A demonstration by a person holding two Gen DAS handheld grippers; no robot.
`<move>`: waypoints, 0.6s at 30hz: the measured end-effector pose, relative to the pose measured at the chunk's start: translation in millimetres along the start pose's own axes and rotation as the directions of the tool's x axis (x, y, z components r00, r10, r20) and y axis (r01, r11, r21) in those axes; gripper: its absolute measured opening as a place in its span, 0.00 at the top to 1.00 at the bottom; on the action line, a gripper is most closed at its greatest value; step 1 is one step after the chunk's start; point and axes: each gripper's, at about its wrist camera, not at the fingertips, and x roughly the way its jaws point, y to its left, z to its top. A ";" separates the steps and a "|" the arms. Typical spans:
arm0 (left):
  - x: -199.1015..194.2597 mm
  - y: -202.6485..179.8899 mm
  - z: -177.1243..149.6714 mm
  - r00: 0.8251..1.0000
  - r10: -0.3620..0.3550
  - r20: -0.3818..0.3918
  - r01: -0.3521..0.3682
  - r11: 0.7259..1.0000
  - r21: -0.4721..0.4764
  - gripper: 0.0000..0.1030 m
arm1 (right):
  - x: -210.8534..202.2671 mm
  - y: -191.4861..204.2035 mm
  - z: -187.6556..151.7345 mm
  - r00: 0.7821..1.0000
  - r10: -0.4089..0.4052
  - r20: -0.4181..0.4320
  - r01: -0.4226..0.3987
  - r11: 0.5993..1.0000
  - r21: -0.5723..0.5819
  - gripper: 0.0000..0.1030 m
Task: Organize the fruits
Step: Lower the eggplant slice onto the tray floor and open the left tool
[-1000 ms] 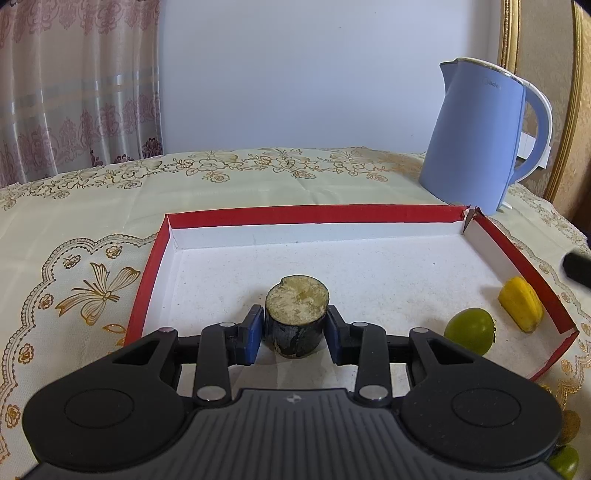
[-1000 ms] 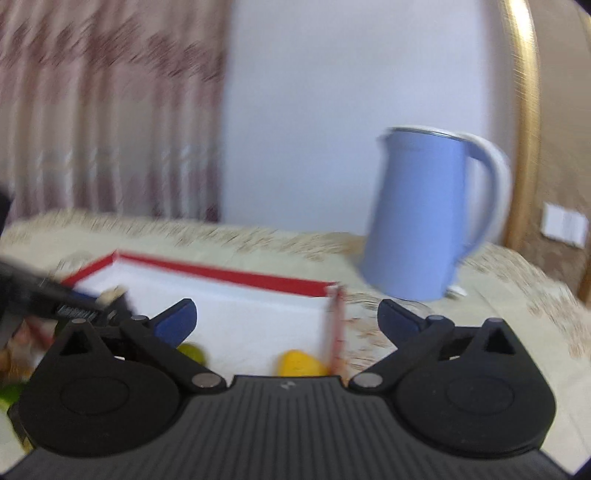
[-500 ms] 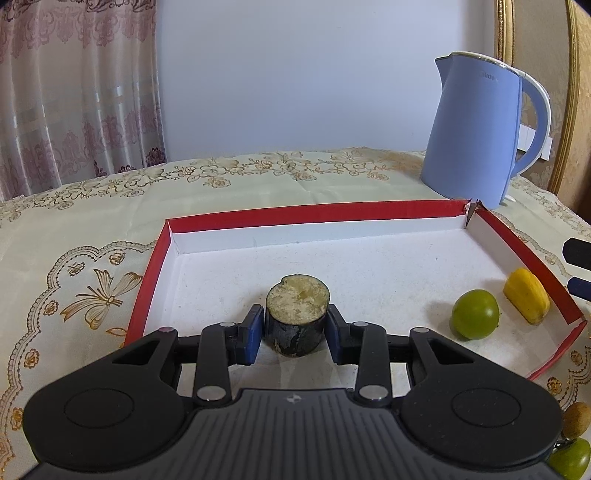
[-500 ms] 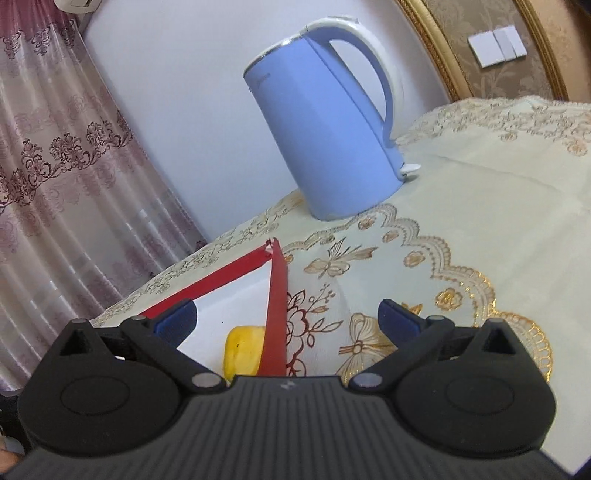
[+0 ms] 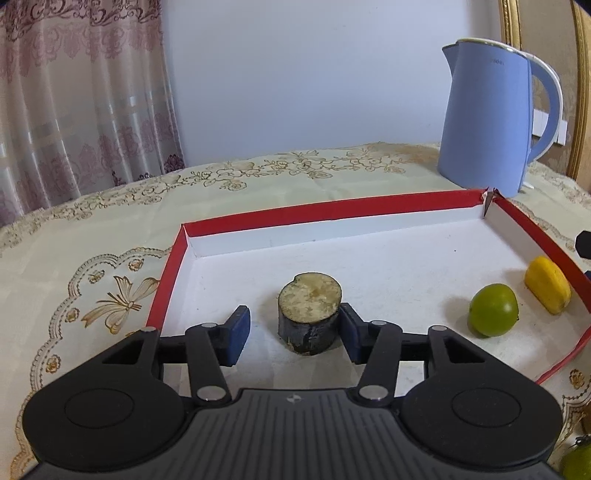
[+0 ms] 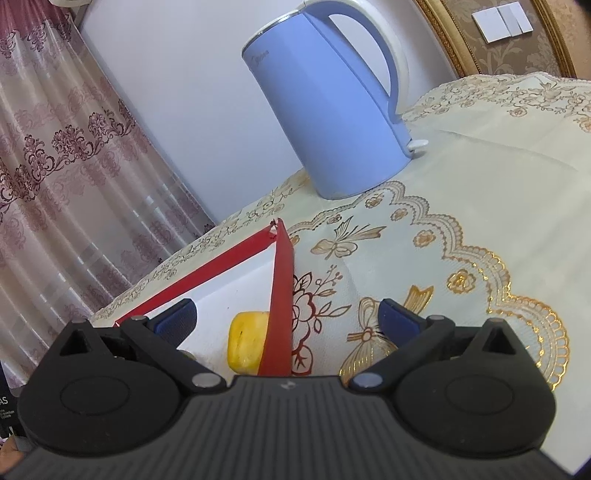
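Left wrist view: dark cylindrical fruit chunk (image 5: 309, 313) stands upright, cut face up, between just-parted left gripper (image 5: 295, 330) fingers (image 5: 236, 334).

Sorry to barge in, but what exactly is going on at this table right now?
A person with two handheld grippers is sorting fruit into a red-rimmed tray. The left gripper has just been opening around a dark cut fruit chunk standing on the tray floor. A green fruit and yellow piece already lie inside. The right gripper is open, holding nothing.

Domestic room, table under cream gold-embroidered tablecloth (image 5: 110, 236), blue electric kettle (image 5: 487, 122), sheer pink floral curtain (image 5: 74, 103), white wall switches (image 6: 502, 18)
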 end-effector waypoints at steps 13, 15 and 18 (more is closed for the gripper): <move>-1.6 -7.1 0.8 0.999 0.037 -0.005 -0.036 0.999 0.038 0.50 | 2.3 -0.5 0.3 1.000 0.000 -0.011 0.000 1.000 -0.001 0.00; -1.2 -7.6 1.1 0.999 0.041 -0.007 -0.041 0.998 0.039 0.49 | 2.8 0.1 0.4 1.000 -0.001 -0.013 0.001 1.000 -0.005 0.00; -1.0 -7.8 2.0 0.999 0.042 -0.012 -0.042 0.998 0.040 0.49 | 2.9 0.4 0.7 1.000 -0.001 -0.015 0.001 1.000 -0.005 0.00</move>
